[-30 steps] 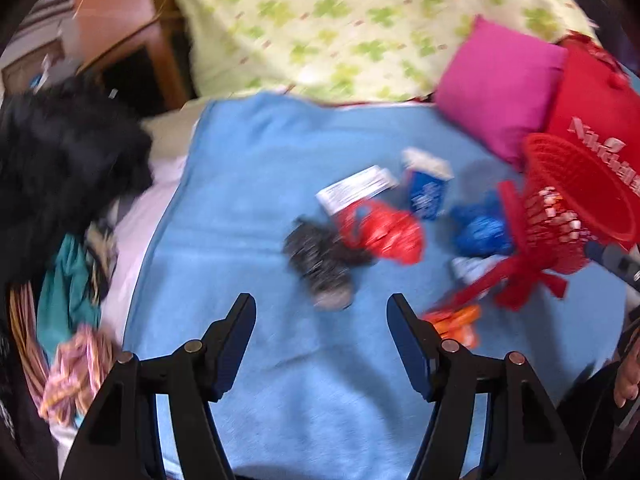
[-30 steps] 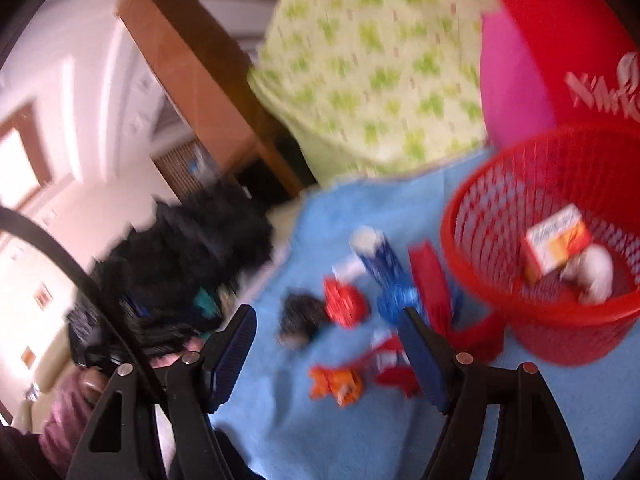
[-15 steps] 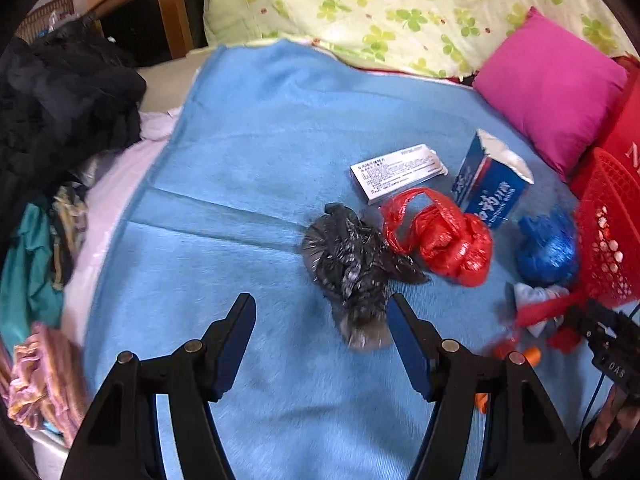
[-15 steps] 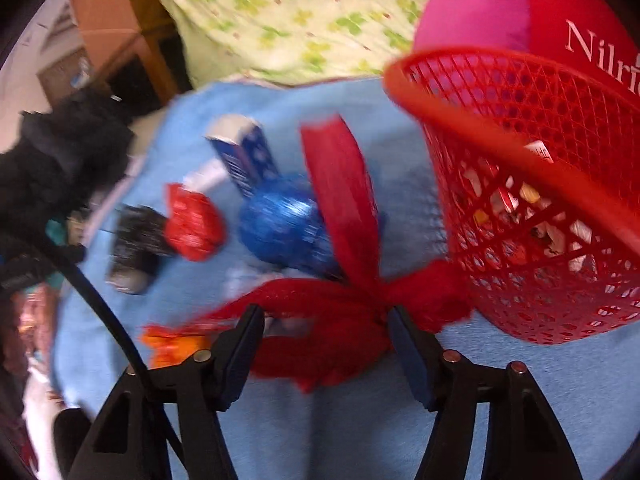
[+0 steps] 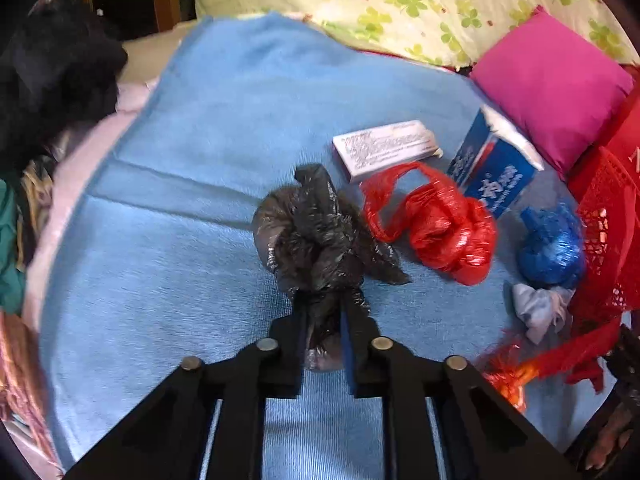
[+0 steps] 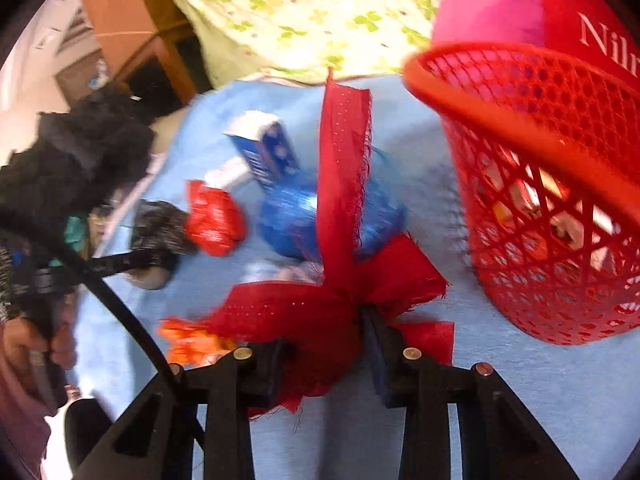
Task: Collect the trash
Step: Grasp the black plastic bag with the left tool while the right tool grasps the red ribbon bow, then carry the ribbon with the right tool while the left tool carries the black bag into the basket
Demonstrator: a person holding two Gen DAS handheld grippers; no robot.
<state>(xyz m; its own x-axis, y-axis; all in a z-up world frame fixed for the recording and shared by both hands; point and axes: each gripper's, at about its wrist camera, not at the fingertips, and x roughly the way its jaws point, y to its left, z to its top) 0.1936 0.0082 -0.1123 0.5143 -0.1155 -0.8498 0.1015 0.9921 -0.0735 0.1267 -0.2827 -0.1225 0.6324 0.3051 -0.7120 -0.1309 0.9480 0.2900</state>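
Left wrist view, tongs: the left gripper [image 5: 324, 312] has just been closing and its jaws now pinch the near end of the crumpled black bag [image 5: 316, 236].
Left wrist view, open room: the blue blanket [image 5: 208, 152] is bare to the left of the black bag; trash crowds the right, namely a red bag [image 5: 444, 224], a white box [image 5: 386, 148], a blue carton [image 5: 494, 168], a blue bag [image 5: 550, 246] and a pale wad [image 5: 538, 306].
Left wrist view, writing: small print on the white box and characters on the blue carton, too blurred to read.
Left wrist view, cut off: the red basket [image 5: 608, 232] runs off the right edge.
Right wrist view, tongs: the right gripper [image 6: 328, 344] has just been closing and now clamps the red cloth strip [image 6: 336, 280], just beside the red basket's [image 6: 552, 264] foot.
Right wrist view, writing: "Nil" in white on a red cushion [image 6: 592, 24], cut by the edge.
Right wrist view, hard to make out: boxes inside the basket show only through the mesh; an orange wrapper [image 6: 192, 338] is blurred.
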